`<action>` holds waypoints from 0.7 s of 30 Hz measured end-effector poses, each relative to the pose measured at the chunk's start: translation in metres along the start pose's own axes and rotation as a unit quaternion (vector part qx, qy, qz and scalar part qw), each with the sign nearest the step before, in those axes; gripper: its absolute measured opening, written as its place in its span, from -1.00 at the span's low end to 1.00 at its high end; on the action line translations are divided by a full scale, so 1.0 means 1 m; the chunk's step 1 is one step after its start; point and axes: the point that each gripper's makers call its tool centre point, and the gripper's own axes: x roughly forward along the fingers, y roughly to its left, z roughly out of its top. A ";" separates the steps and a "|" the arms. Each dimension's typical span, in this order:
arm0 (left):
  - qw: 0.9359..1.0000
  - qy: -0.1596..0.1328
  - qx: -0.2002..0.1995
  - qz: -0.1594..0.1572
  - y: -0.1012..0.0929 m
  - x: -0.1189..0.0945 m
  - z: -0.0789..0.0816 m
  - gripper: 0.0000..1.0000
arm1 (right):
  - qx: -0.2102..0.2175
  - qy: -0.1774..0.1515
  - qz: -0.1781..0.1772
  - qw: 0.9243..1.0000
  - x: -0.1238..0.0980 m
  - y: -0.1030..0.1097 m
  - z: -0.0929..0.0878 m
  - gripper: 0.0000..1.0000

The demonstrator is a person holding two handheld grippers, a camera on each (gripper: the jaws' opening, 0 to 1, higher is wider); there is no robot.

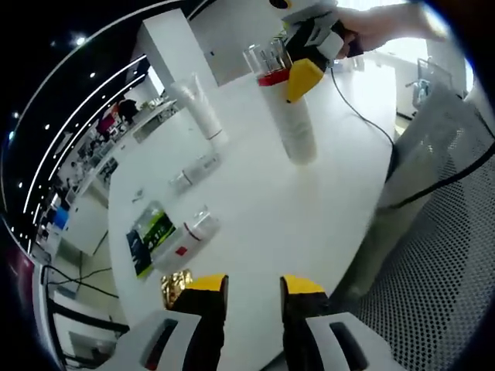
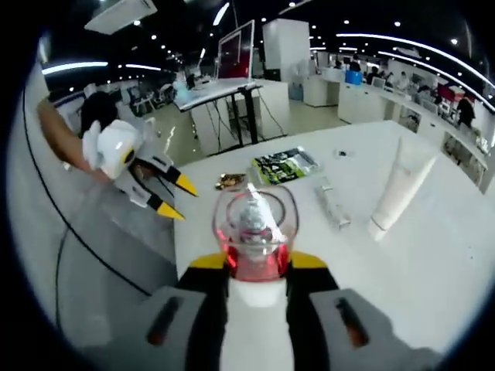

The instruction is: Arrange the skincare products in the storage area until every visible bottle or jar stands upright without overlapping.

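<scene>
My right gripper (image 2: 255, 267) is shut on a white bottle (image 2: 254, 232) with a red band and a clear cap. That bottle (image 1: 292, 116) hangs upright with its base at the white table (image 1: 263, 209); the right gripper (image 1: 305, 73) grips its neck. My left gripper (image 1: 255, 290) is open over the table's near edge, nothing between its fingers; a hand holds this left gripper (image 2: 174, 197) beside the table. A white tube (image 1: 199, 108) (image 2: 398, 185) stands cap-down. A small clear bottle (image 1: 197, 166) (image 2: 332, 202) lies on its side. Another small bottle (image 1: 193, 232) with a red label lies flat.
A green and black packet (image 1: 151, 236) (image 2: 285, 164) and a gold wrapped item (image 1: 176, 286) (image 2: 230, 182) lie near the table's corner. A grey mesh chair (image 1: 433, 270) stands beside the table. A black cable (image 1: 363, 116) crosses the tabletop.
</scene>
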 end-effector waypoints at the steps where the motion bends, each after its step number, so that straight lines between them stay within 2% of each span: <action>1: 1.000 0.000 0.001 -0.003 -0.001 0.000 0.000 -0.44 | -0.007 -0.003 0.006 1.000 0.002 0.003 -0.001 -0.47; 4: 1.000 -0.009 0.005 -0.010 -0.004 0.000 0.004 -0.43 | -0.021 -0.006 0.018 1.000 0.005 0.007 -0.005 -0.47; 11: 1.000 -0.007 0.001 -0.011 -0.004 0.001 0.003 -0.43 | -0.037 -0.002 0.028 0.999 0.009 0.005 -0.011 -0.47; 14: 1.000 -0.005 0.003 -0.011 -0.004 0.001 0.002 -0.43 | -0.040 -0.014 0.033 0.999 0.009 0.004 -0.008 -0.46; 16: 1.000 -0.003 0.005 -0.012 -0.004 0.001 0.002 -0.44 | -0.054 -0.021 0.047 0.997 0.010 0.007 -0.007 -0.46; 21: 1.000 -0.004 0.003 -0.012 -0.004 0.002 0.001 -0.44 | -0.078 -0.028 0.051 0.995 0.010 0.011 -0.009 -0.44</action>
